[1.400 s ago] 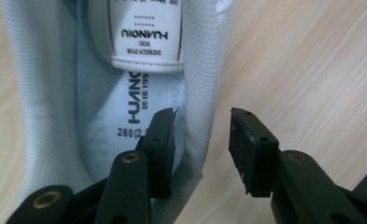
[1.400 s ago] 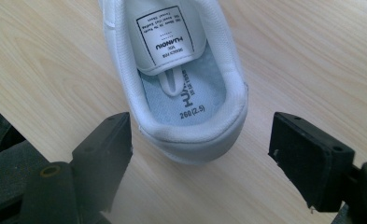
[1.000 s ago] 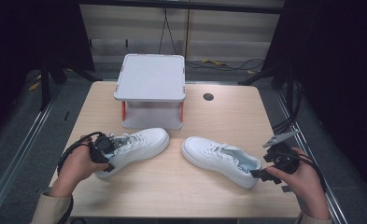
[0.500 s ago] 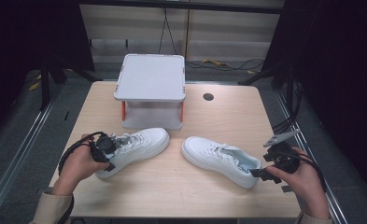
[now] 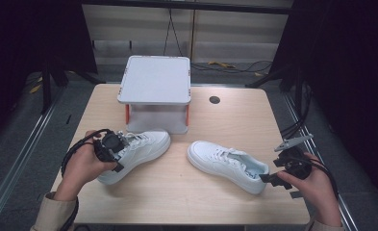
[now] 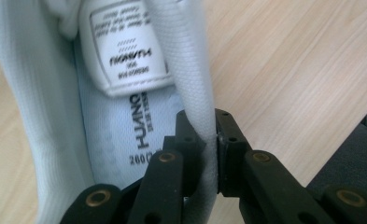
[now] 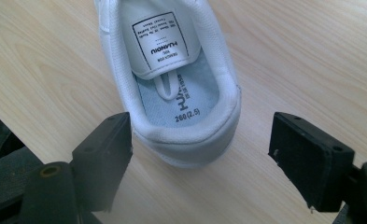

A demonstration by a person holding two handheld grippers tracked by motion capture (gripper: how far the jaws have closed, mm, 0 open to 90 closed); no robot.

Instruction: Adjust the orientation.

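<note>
Now left shoe (image 6: 190,70) collar pinched in left hand-held gripper (image 6: 209,140), closing.

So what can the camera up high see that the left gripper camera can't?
High view alone: the grey-topped box on red legs, the second white lace-up sneaker with the right gripper open at its heel, and the person's hands. Left gripper view alone: the printed tongue label and insole lettering, and the black pads pinching the padded collar; those jaws have just been closing. Both: the left white sneaker, the left gripper, the pale wooden table.
</note>
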